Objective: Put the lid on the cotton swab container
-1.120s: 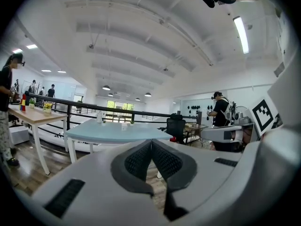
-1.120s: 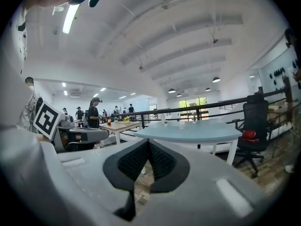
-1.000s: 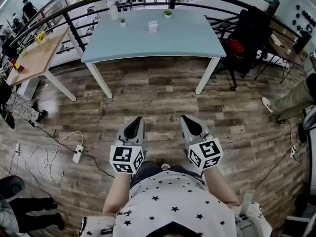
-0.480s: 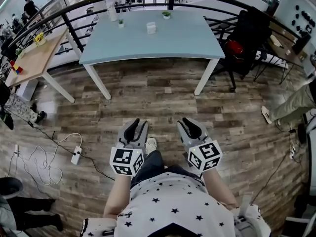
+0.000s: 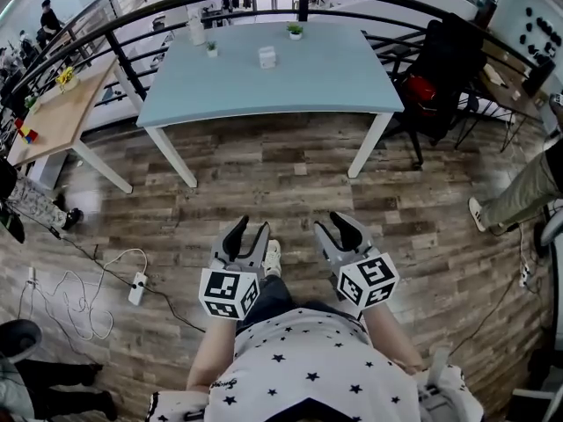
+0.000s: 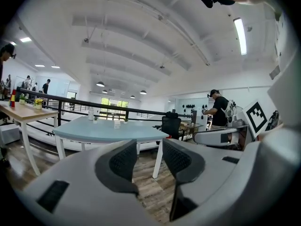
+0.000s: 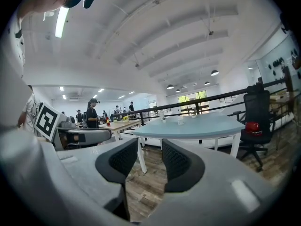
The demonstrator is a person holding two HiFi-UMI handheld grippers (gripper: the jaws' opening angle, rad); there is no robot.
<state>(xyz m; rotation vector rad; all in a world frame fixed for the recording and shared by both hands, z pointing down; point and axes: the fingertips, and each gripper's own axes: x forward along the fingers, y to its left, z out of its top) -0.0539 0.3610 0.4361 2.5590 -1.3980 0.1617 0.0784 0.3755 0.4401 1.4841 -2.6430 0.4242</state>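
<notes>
A small white container [image 5: 266, 57] stands far off on the light blue table [image 5: 299, 82]; whether it has a lid is too small to tell. It also shows as a tiny white box [image 6: 116, 124] in the left gripper view and again as the same box [image 7: 180, 121] in the right gripper view. My left gripper [image 5: 246, 233] and right gripper [image 5: 339, 228] hang close to my body over the wooden floor, well short of the table. The jaws of both are opening, with nothing between them. The left gripper [image 6: 149, 159] and the right gripper [image 7: 150, 160] both point toward the table.
A bottle [image 5: 195, 31] and two little potted plants [image 5: 295, 30] stand on the table's far side. A black railing [image 5: 114, 35] runs behind it. A wooden table [image 5: 53, 117] is at left, a black chair [image 5: 444, 60] at right, a power strip with cables [image 5: 137, 281] on the floor.
Both grippers' jaws have gone from shut to apart. My shoe has come into view between them, and the table sits slightly nearer in the head view.
</notes>
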